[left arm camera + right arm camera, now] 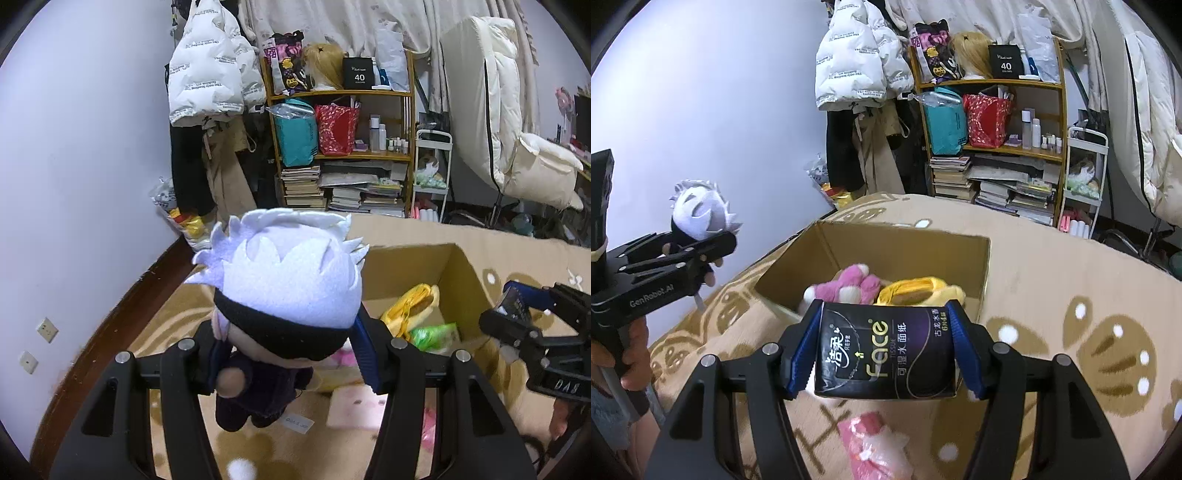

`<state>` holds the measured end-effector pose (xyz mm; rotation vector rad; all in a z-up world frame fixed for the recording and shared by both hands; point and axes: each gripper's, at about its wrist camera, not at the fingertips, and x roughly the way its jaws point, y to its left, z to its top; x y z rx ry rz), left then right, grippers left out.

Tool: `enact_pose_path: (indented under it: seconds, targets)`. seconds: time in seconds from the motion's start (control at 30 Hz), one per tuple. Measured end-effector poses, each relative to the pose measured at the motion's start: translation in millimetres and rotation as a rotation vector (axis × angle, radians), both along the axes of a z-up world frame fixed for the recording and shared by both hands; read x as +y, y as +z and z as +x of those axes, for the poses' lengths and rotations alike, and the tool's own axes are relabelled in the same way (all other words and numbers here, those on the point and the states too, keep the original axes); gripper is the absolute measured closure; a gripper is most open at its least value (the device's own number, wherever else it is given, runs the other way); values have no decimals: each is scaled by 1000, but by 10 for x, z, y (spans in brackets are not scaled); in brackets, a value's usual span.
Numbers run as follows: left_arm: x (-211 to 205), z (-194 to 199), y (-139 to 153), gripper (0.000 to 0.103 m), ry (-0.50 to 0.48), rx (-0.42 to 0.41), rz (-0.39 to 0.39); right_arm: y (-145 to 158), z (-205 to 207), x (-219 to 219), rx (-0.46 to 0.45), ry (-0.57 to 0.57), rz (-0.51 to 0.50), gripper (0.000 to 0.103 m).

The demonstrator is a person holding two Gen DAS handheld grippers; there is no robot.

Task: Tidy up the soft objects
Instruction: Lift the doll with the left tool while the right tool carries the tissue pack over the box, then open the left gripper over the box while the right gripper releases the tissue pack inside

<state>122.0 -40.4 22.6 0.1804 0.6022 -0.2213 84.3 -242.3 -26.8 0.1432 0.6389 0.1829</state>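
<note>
My left gripper (288,354) is shut on a white-haired plush doll (284,280) with a black blindfold and dark clothes, held above the bed left of the open cardboard box (461,266); the doll also shows in the right wrist view (698,214). My right gripper (884,350) is shut on a black tissue pack (886,350), held just in front of the box (975,251). Inside the box lie a pink and white plush (849,288), a yellow plush (916,291) and a green packet (432,334).
The box stands on a beige patterned blanket (1071,295). A pink plastic packet (875,443) lies on the blanket below my right gripper. A pale pink item (358,408) lies under my left gripper. A cluttered shelf (340,147) and hanging coats stand behind.
</note>
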Motion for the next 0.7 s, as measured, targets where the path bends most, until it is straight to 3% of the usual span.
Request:
enact_pose_path:
  seconds: [0.27,0.7]
  targets:
    - [-198,304,-154,46,-31,38,-10,-48,294,-21,20,15,3,35]
    - [-367,604,-440,41,-39,61,54,-359,525,-60,87,-20,14,34]
